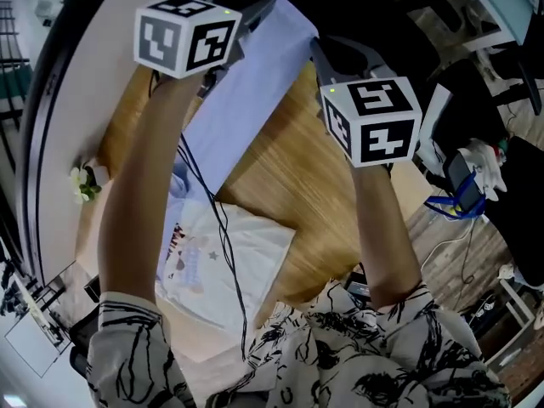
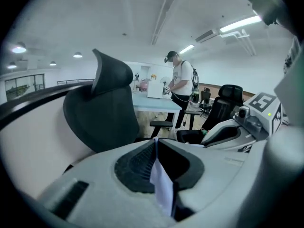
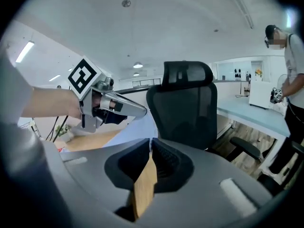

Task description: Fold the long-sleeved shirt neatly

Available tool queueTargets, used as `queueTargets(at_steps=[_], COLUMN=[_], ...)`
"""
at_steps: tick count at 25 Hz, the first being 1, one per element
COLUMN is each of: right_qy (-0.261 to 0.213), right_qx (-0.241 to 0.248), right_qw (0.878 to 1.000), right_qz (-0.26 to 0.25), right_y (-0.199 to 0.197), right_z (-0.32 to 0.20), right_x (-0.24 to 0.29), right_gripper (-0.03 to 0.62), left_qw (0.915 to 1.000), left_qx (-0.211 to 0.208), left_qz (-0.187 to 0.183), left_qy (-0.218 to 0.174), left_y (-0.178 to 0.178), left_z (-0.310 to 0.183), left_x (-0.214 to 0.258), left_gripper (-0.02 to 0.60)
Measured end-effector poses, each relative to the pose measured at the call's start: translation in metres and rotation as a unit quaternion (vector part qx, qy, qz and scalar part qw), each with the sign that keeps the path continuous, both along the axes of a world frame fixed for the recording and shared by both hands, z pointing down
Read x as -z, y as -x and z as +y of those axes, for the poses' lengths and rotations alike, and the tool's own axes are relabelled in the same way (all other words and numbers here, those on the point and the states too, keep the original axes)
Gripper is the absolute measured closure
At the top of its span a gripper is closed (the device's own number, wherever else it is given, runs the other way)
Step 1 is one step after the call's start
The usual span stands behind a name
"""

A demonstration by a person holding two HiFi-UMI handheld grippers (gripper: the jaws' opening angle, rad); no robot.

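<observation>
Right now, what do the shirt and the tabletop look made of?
Shirt: thin soft cloth, maybe cotton, matte pale lilac; it hangs limp and drapes.
Tabletop: wood or wood-look laminate, light brown, low sheen; straight grain lines show, but which of the two is unclear.

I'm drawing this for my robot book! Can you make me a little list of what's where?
Left tongs: shut on the shirt
Right tongs: shut on the shirt's other top corner
Shirt: held up at the top, lower part lying on the table
Table: wooden, small flowers near its edge
</observation>
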State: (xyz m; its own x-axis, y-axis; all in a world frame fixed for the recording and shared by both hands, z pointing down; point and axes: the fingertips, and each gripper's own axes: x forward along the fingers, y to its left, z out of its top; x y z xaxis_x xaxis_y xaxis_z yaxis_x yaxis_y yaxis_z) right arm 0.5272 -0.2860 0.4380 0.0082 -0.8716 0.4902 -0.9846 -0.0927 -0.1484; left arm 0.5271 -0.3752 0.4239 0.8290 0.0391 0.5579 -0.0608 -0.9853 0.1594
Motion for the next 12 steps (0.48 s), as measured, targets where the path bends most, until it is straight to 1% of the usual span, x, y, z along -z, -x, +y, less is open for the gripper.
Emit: queueTargets(at_steps=[3,5,8,12], right_qy=[-0.023,-0.039,-0.070,-0.118], right_qx=[0.014,0.030,0.068,0.135], right_qw=[1.000,0.999,0.995,0.984], right_qz=[0.011,0.014,0.015,0.018], right_y=[0.010,0.028,0.073,0.153], right_z=[-0.001,0.001,0.005,0.009], right_x=[0.025,0.042,0.079,0.141], right_gripper=[0.565,0.565,0.565,0.565], left_qw=[0.9996,0.9994,0.9983,0.9944], left_qx=[-0.005,-0.004,0.005,0.041], left_qz=[0.027,0.035,0.053,0.090], left_qy=[0.001,-0.006,-0.022,-0.039], left_y=[0.007,0.026,0.073,0.158], left_z=[0.002,0.004,0.006,0.004], left_x=[0.022,0.034,0.063,0.121], left_gripper=[0.558,0.558,0.558,0.558])
